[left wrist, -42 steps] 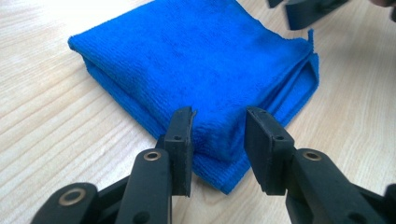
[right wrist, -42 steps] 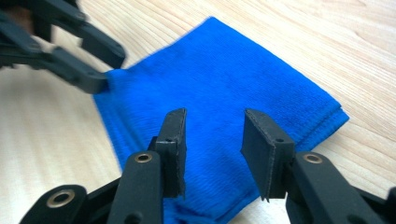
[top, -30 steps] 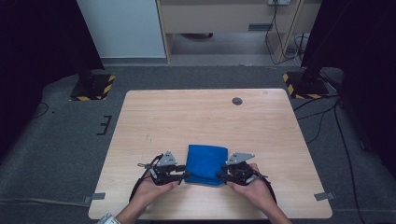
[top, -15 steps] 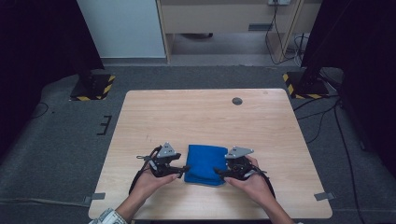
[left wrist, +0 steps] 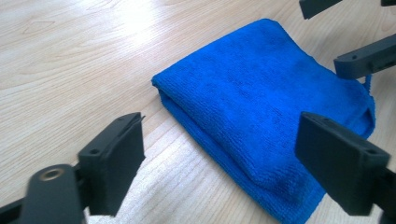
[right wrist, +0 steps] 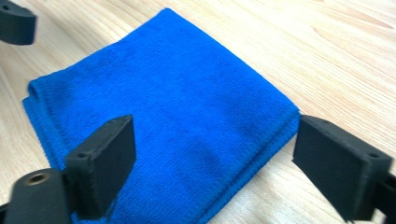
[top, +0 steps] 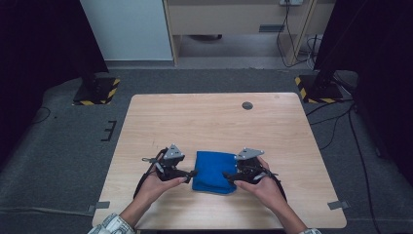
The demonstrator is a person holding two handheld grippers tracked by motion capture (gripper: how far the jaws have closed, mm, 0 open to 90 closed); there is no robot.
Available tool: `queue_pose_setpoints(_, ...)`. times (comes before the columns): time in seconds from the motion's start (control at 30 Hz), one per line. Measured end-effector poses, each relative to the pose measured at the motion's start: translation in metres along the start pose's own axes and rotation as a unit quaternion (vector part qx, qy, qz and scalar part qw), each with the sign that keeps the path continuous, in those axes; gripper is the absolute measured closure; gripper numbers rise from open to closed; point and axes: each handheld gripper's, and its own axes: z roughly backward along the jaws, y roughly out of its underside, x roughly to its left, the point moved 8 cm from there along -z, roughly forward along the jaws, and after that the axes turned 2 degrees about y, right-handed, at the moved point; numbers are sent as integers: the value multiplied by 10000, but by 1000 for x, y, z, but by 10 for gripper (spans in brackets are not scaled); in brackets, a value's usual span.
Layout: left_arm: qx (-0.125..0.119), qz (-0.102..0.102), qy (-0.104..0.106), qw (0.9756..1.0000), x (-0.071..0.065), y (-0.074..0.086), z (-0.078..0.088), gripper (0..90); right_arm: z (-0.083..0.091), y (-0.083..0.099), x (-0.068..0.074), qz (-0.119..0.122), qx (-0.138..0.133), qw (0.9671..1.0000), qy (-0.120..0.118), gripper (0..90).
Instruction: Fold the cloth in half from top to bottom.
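The folded blue terry cloth (top: 215, 171) lies flat near your edge of the light wooden counter (top: 209, 122), between your hands. Your left gripper (top: 187, 174) and right gripper (top: 230, 176) flank its side edges. Both sets of fingers have just been opening and now stand wide with nothing in them, so the fold looks released and settled.

Tabletop (top: 214, 122) free beyond folded blue cloth (top: 214, 171); small dark disc (top: 247, 105) far off.

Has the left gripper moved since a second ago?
Yes. The left gripper backed off leftward from the blue cloth, its jaws just opening, empty.
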Motion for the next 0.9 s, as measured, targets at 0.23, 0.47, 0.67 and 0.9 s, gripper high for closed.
queue_pose_setpoints(0.23,43,-52,10,10000,2,-6,-1,88,2,-5,-8,-96,50,9999,23,90)
queue_pose_setpoints(0.47,53,-50,-10,10000,5,-13,-1,69,5,-13,-21,-262,2,9996,85,90)
queue_pose_setpoints(0.67,47,8,0,10000,12,-19,0,59,9,-22,-31,-318,-72,9994,154,86)
queue_pose_setpoints(0.9,16,28,-62,10000,19,-23,-1,59,12,-29,-44,-409,-213,9986,246,86)
